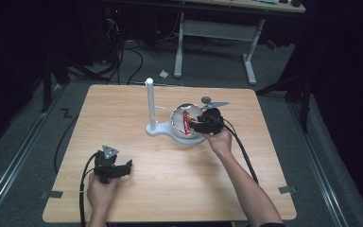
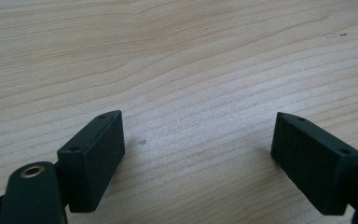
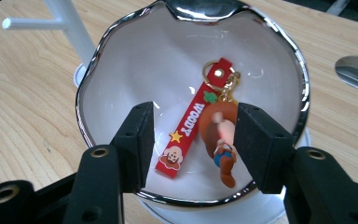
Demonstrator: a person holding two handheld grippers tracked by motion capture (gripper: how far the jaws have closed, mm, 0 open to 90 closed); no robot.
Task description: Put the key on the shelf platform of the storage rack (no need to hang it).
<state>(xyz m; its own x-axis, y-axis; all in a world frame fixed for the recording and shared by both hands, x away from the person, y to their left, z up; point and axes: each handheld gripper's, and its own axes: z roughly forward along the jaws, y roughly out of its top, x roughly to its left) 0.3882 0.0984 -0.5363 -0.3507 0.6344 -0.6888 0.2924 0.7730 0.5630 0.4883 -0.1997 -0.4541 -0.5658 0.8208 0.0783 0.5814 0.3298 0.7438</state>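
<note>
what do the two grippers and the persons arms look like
Both grippers, left and right, are black, each with two flat rectangular jaws bearing small screw holes and brass-ringed holes at the base. A grey three-cornered plate tops each, and a black cable trails back. The forearms are bare, no sleeves.

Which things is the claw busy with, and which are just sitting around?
Busy with:
- right claw, open over the bowl
- red Woody keychain lying in the bowl
- likely the white peg stand beside the bowl

Just sitting around:
- left claw, open above bare table
- metal desk legs behind
</note>
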